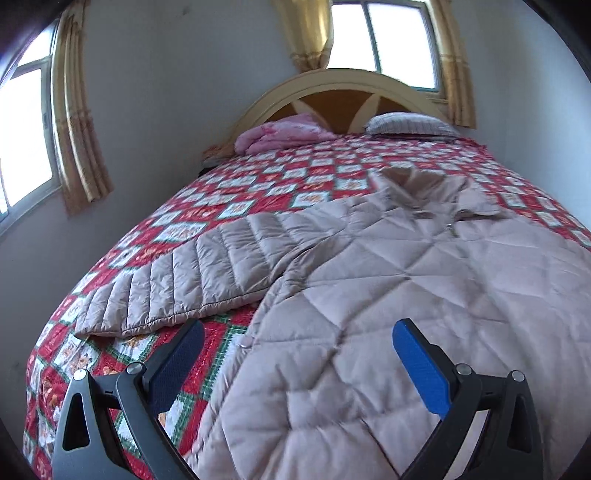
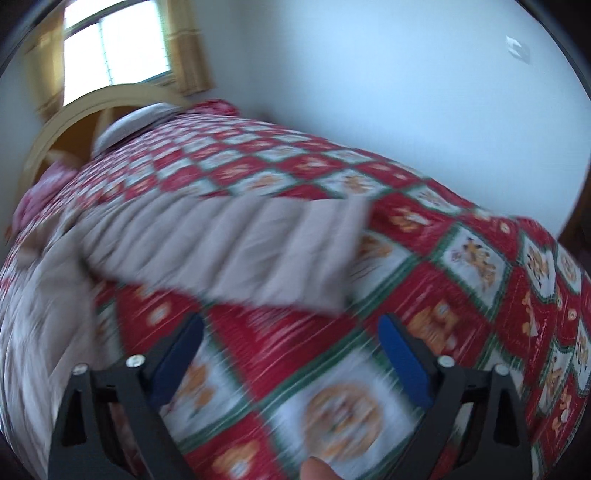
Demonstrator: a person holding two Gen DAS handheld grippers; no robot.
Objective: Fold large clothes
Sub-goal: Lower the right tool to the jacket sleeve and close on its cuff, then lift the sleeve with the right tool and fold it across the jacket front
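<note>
We see a beige quilted coat (image 1: 388, 280) lying flat on a bed, spread over a red, white and green patchwork bedspread (image 1: 258, 184). Its collar (image 1: 413, 177) points toward the arched wooden headboard (image 1: 343, 99). One sleeve (image 1: 192, 273) stretches out sideways across the bedspread, cuff toward the bed's edge.

Our left gripper (image 1: 299, 350) hangs above the lower body of the coat, jaws spread wide, nothing between them. One blue pad (image 1: 417, 365) sits over the quilting; the other sits over the bedspread just beside the coat's edge.

Our right gripper (image 2: 291, 350) is over bare bedspread (image 2: 443, 258), near the cuff of the other sleeve (image 2: 236, 251) but apart from it. Jaws wide, holding nothing. This view is blurred. A fingertip (image 2: 317, 469) shows at its bottom edge.

By the headboard: a pink bundle (image 1: 280, 134) and a striped pillow (image 1: 410, 123). Gold curtains (image 1: 74, 122) hang at the windows (image 1: 388, 33).
</note>
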